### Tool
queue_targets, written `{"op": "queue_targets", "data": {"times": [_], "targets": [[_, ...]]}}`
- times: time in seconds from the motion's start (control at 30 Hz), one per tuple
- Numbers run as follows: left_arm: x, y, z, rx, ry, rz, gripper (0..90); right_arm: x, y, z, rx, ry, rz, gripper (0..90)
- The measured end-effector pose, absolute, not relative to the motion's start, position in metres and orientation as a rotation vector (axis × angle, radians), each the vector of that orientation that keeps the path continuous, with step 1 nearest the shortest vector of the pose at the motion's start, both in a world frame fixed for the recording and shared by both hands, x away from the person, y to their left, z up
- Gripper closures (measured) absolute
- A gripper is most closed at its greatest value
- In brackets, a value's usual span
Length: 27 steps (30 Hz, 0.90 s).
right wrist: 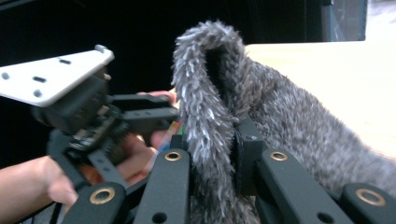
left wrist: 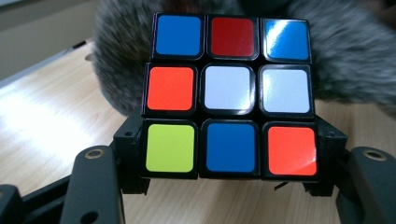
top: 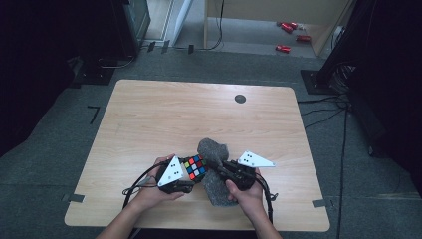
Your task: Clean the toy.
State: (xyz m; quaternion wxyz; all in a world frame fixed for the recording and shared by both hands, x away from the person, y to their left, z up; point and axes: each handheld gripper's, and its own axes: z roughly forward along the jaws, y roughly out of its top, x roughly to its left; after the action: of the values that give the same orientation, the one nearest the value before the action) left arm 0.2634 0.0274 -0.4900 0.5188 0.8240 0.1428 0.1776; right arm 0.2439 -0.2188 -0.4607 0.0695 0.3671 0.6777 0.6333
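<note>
In the lower middle of the high view, the left hand-held gripper [top: 185, 175] clamps a colour-tiled puzzle cube [top: 194, 167] between its two black jaws. The cube sits at the tip of that gripper, just up and right of its grey plate. In the left gripper view the cube [left wrist: 231, 95] takes up the centre of the frame, with the jaws pressing on its bottom row from left and right. Its facing side shows blue, red and blue tiles on top, orange and two white in the middle, and yellow-green, blue and orange below.

Right of the cube in the high view, the right hand-held gripper [top: 222, 168] pinches a grey furry cloth [top: 214, 152]. The cloth touches the cube's right side and runs from above the gripper down to the lower part of the wooden desk [top: 149, 114]. In the right gripper view the jaws stand narrow, squeezing a raised fold of the cloth [right wrist: 210, 102] at centre frame, with the left hand-held gripper [right wrist: 154, 119] at the left of the frame.
</note>
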Motion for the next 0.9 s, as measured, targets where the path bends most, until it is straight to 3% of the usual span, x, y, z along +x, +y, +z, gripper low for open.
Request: {"op": "queue_targets", "data": {"times": [0.9], "targets": [[0.26, 0.024, -0.488, 2.003, 0.359, 0.411, 34.9, 0.237, -0.211, -0.455, 1.08, 2.006, 1.923, 79.0]]}}
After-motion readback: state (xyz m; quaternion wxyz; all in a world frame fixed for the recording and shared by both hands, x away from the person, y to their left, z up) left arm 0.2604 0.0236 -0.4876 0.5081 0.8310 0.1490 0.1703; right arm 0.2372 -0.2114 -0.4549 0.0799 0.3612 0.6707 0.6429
